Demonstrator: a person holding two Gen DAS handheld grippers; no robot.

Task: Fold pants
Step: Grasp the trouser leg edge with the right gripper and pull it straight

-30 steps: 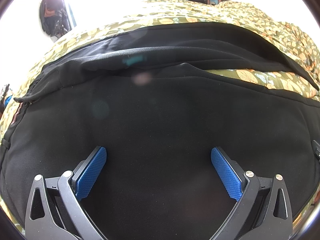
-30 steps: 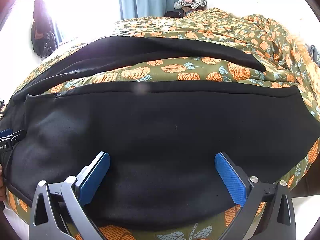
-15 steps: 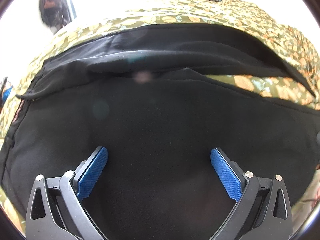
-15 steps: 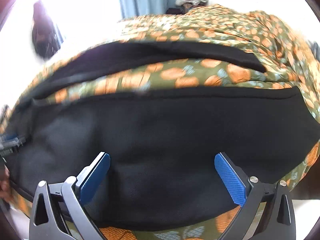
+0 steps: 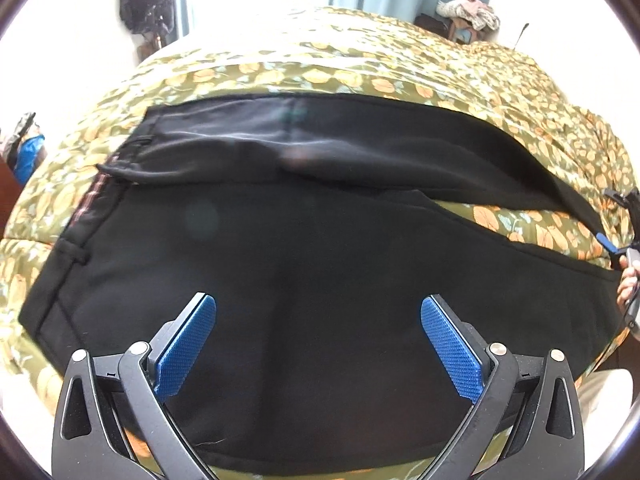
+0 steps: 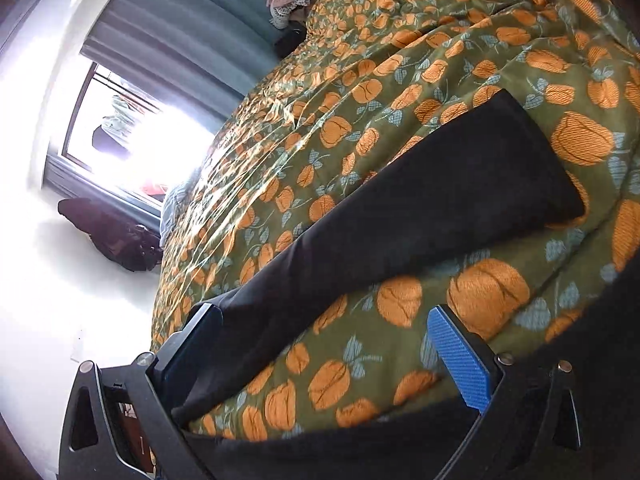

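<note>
We found the black pants (image 5: 320,248) spread across the floral bedspread (image 5: 360,64), their long axis running crosswise to our left gripper (image 5: 318,344), waistband (image 5: 76,240) off to its left. That gripper hung over the nearer leg, jaws spread, pinching nothing. Our right gripper (image 6: 320,360), tilted and also spread, sat toward the hems, the far leg (image 6: 400,216) reaching away from it. Beyond the pants the bedspread lay bare, which we judged room enough to fold.

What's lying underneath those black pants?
The black pants lie spread on a green bedspread with orange flowers, which shows all round them. Whatever is below the bedspread is covered and cannot be seen.
</note>
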